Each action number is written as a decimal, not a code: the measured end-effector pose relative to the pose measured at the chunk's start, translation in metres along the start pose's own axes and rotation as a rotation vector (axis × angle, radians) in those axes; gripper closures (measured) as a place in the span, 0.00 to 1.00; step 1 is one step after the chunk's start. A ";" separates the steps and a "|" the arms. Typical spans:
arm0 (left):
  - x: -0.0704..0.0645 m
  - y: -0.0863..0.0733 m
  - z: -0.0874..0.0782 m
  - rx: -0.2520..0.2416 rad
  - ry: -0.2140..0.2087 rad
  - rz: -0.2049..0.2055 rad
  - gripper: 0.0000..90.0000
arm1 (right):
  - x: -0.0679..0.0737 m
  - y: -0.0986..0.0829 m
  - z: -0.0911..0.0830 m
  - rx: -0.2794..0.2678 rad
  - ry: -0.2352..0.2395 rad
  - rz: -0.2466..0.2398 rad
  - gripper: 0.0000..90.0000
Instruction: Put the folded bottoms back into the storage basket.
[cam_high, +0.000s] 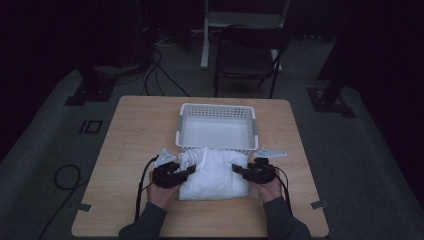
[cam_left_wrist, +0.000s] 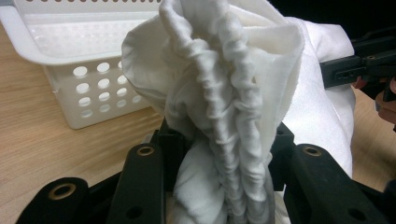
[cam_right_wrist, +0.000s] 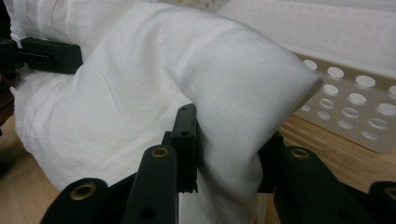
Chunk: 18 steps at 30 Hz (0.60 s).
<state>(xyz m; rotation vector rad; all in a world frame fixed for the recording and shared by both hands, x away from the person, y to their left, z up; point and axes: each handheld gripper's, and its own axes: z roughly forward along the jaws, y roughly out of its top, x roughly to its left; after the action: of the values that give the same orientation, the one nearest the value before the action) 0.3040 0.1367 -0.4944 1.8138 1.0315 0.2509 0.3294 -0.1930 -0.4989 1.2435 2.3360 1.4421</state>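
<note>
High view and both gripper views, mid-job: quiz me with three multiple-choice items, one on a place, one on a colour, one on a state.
1. Where is the basket relative to the white cloth?
A. beyond it
B. left of it
C. under it

2. What colour is the basket?
A. blue
B. white
C. black

3. How do the left gripper and right gripper stand?
A. both open, clear of the cloth
B. one holds the basket
C. each shut on the cloth

Answers: 1 A, it sits farther up the table; 2 B, white perforated walls; 3 C, fabric bunched between the jaws of each.
</note>
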 end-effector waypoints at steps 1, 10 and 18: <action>0.000 0.000 0.000 0.000 0.000 0.002 0.68 | 0.000 0.000 0.000 -0.002 0.000 -0.002 0.77; -0.004 0.004 -0.004 -0.012 -0.003 0.006 0.68 | 0.002 0.004 -0.005 -0.014 0.001 -0.006 0.77; -0.005 0.007 -0.006 -0.016 -0.008 0.012 0.68 | 0.003 0.006 -0.009 -0.023 -0.001 -0.018 0.77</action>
<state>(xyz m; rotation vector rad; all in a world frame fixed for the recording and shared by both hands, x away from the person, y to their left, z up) 0.3011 0.1357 -0.4841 1.8056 1.0111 0.2580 0.3262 -0.1956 -0.4881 1.2144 2.3170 1.4590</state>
